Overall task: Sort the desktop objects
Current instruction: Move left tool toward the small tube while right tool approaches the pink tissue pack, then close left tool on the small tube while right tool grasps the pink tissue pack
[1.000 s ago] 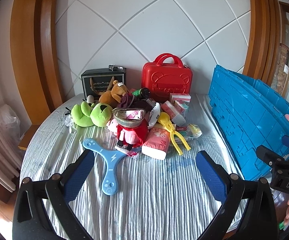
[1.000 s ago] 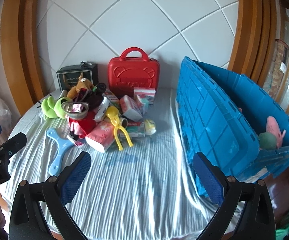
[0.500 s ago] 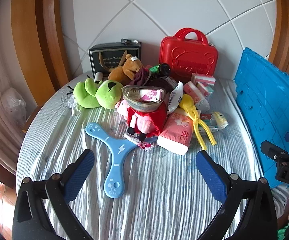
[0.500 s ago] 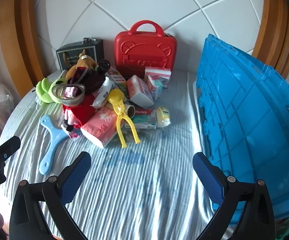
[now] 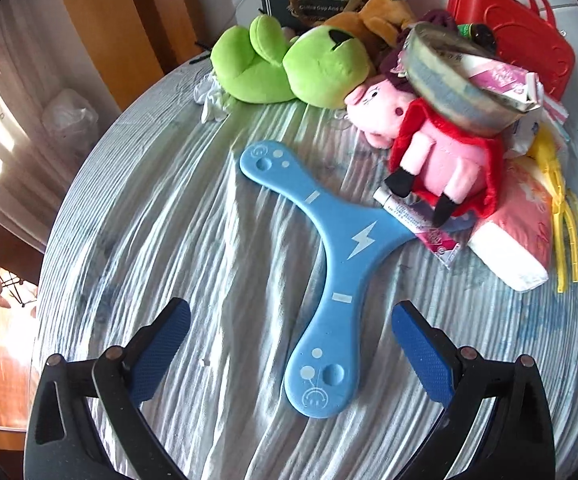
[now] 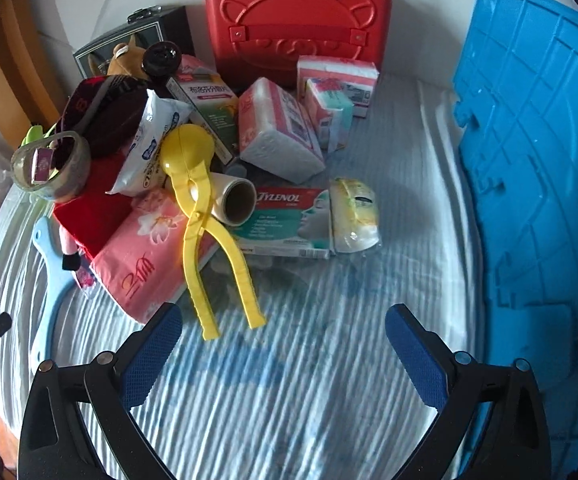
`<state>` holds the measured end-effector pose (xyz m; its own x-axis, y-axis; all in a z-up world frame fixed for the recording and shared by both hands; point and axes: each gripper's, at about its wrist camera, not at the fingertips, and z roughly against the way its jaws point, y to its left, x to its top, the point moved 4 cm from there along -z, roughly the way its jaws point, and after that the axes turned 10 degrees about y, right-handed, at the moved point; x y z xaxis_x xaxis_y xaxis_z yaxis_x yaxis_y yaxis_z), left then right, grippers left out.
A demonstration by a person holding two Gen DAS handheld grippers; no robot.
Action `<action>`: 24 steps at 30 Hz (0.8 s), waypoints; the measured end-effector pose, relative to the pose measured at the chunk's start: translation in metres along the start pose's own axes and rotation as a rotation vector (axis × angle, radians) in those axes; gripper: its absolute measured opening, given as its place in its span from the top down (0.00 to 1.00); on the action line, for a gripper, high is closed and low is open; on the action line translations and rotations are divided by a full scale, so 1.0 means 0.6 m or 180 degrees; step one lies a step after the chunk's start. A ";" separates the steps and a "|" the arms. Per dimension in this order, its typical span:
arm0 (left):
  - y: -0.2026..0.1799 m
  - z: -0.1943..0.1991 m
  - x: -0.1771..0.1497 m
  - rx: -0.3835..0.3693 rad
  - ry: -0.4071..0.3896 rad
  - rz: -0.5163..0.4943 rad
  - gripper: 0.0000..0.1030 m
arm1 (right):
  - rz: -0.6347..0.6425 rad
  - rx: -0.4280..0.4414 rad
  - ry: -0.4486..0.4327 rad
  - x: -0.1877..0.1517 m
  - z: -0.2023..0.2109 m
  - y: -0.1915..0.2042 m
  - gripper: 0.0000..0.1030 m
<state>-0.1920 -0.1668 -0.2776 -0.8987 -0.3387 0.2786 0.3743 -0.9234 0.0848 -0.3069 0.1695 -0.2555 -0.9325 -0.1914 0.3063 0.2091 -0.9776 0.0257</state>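
Boomerang [image 5: 331,264]: now nearer, its lower arm between the left tool's [image 5: 291,346] spread fingers.
Right tool [image 6: 283,344]: spread, empty, closer to the pile.
Meaning: a grasp looks imminent.

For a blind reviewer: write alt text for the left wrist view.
The open left gripper hovers over a striped tablecloth, with the near arm of a blue three-armed boomerang between its fingers. Behind lie a green plush frog, a red-dressed pink pig plush and a red case.
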 end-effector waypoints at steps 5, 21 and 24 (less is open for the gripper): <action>-0.031 -0.032 0.013 0.0015 0.0033 -0.0146 0.03 | 0.0160 0.0178 0.0107 0.021 -0.025 0.042 0.00; -0.160 -0.115 0.115 -0.0377 0.0182 -0.0295 0.32 | -0.0067 0.0451 0.0281 0.017 -0.059 0.110 0.37; -0.150 -0.110 0.115 -0.0425 0.0134 -0.0417 0.48 | -0.0159 0.0540 0.0343 0.021 -0.073 0.135 0.21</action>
<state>-0.3030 -0.1189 -0.3291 -0.9476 -0.2186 0.2331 0.2223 -0.9749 -0.0108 -0.3144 0.0844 -0.2914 -0.9672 -0.1602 0.1972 0.1999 -0.9590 0.2010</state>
